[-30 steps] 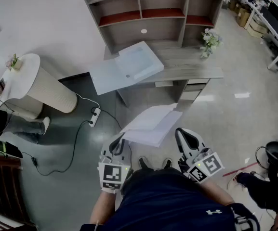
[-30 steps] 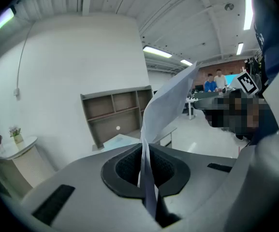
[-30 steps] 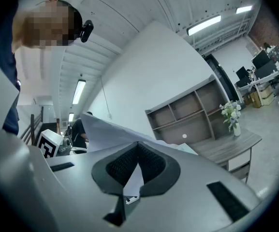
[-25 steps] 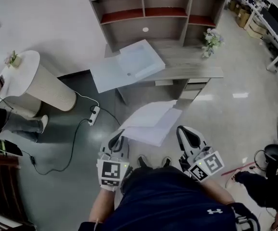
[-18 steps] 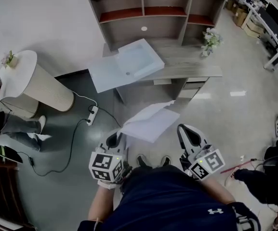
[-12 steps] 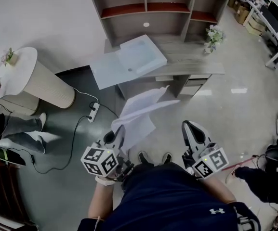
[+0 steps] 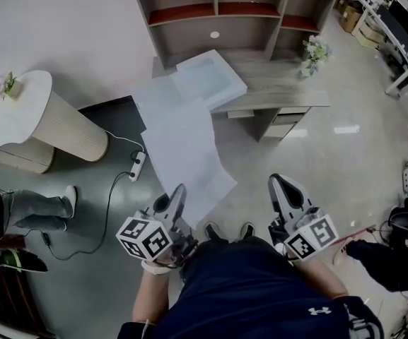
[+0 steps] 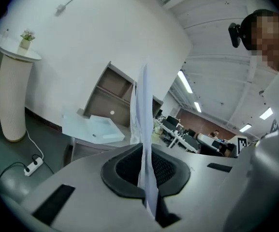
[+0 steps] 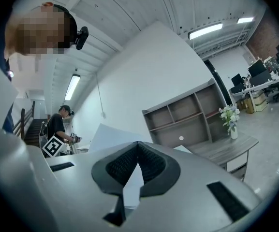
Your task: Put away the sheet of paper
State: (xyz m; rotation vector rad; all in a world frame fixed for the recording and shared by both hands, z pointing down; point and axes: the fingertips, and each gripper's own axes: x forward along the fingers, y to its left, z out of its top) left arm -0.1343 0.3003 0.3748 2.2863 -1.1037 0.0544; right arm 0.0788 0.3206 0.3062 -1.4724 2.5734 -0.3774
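Observation:
The white sheet of paper (image 7: 186, 157) hangs out ahead of me over the floor, reaching toward the desk (image 7: 288, 99). My left gripper (image 7: 179, 198) is shut on its near edge. In the left gripper view the sheet of paper (image 8: 143, 124) stands edge-on, pinched between the black pads of the left gripper (image 8: 144, 148). My right gripper (image 7: 280, 188) is off to the right, apart from the sheet. The right gripper (image 9: 138, 144) has its jaws shut with nothing between them, and the sheet of paper (image 9: 108, 137) shows behind them.
An open pale-blue folder (image 7: 202, 83) lies on the desk below a wooden shelf unit (image 7: 218, 9). A vase of flowers (image 7: 315, 50) stands at the desk's right end. A white pedestal table (image 7: 30, 119), a power strip (image 7: 137, 167) and a person's legs (image 7: 27, 207) are at the left.
The left gripper has rolled over and swung the sheet from lying low between the grippers to spread out leftward toward the desk. The right gripper has barely moved.

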